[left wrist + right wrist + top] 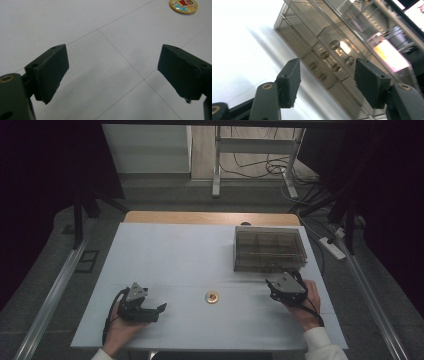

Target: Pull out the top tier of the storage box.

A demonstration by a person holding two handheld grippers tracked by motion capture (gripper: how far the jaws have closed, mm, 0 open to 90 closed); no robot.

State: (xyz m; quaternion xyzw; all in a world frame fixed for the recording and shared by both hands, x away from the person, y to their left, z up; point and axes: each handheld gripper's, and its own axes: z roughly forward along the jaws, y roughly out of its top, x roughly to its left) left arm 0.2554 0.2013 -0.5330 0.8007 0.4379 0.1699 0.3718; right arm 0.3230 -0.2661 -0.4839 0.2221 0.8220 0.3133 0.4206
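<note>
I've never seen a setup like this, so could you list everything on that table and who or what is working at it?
table: one, white top with a wooden far edge, centre of the high view.
box: one, clear smoky plastic with compartments and a lid handle, far right of the table.
badge: one, round, yellow with a cartoon figure, near the middle of the table, between the two grippers.
desk frame: one, pale metal, on the floor beyond the table, with cables beside it.
left gripper: one, black, near left, jaws open and empty, pointing toward the badge.
right gripper: one, black, near right, jaws open, just in front of the box.
</note>
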